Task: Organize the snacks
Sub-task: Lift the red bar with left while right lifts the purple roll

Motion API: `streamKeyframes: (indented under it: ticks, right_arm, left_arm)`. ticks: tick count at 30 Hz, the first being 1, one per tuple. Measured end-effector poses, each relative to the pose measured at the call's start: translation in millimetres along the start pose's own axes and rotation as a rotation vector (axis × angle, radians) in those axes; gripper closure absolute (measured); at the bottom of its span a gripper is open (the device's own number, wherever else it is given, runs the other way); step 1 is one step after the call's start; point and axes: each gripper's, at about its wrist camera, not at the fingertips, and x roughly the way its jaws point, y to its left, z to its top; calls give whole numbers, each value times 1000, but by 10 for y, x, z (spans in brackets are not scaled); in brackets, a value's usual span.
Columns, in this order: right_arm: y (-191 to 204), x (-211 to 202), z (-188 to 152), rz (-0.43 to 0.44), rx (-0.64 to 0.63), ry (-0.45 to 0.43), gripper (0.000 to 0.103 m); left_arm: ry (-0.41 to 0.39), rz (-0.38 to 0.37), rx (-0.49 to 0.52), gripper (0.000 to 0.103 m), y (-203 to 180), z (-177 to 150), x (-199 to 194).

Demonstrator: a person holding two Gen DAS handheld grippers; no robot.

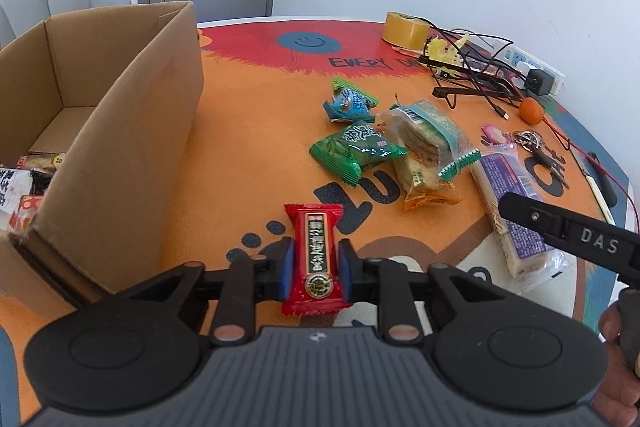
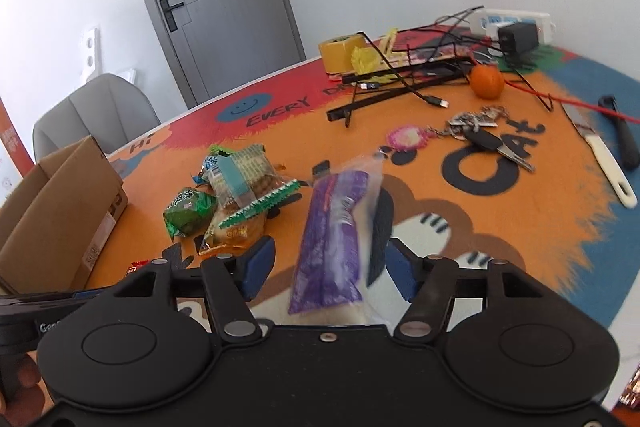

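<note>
Left tool (image 1: 316, 263) is clamped on the red bar (image 1: 315, 259): carry it into the box (image 1: 132, 99), upper left. Right tool (image 2: 330, 267) stands apart around the purple pack (image 2: 332, 239); center, then close.

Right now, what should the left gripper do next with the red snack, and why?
Probably carry it left, over the box wall. The left gripper is already shut on the red snack, and the box beside it is open, with other snacks inside.
</note>
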Motion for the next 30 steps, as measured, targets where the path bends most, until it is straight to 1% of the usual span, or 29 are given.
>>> streamKeyframes:
  ticks: [7,10,12,13,16,20,21,22,26,28,30]
  right_arm:
    - [80,171,-23,-29,-32,31,38]
    - [145,196,-62,-53,-78,31,38]
    - [171,186,-75,-80,-100,25,52]
    - [166,179,-70,-82,-103,27,66]
    - [86,130,-39,-31,-47,35,70]
    - [54,60,-34,-23,-19,19,71]
    - [48,36,-27,-13,-9,14,71]
    - [51,9,-19,-7,-4,9,71]
    - [77,-83,31,5,1,-16,71]
    - [101,-109,47,12,-3,-21,71]
    - [119,-125,45,14,-6,-22,71]
  left_arm:
    - [-2,-12,-28,84,52,15,-14]
    - [-9,-15,-29,84,65,23,-47]
    - [-16,-17,-30,84,71,26,-81]
    - [-20,-19,-30,85,72,29,-99]
    - [-32,-20,-28,85,66,33,-155]
    - [-43,-23,-31,87,68,41,-214]
    - [-46,-26,-31,102,69,45,-228]
    - [-44,-33,-36,103,75,49,-242]
    - [-58,-38,-34,103,84,64,-306]
    - [-36,-53,-22,103,72,55,-291]
    - [-15,-39,-27,100,61,29,-256]
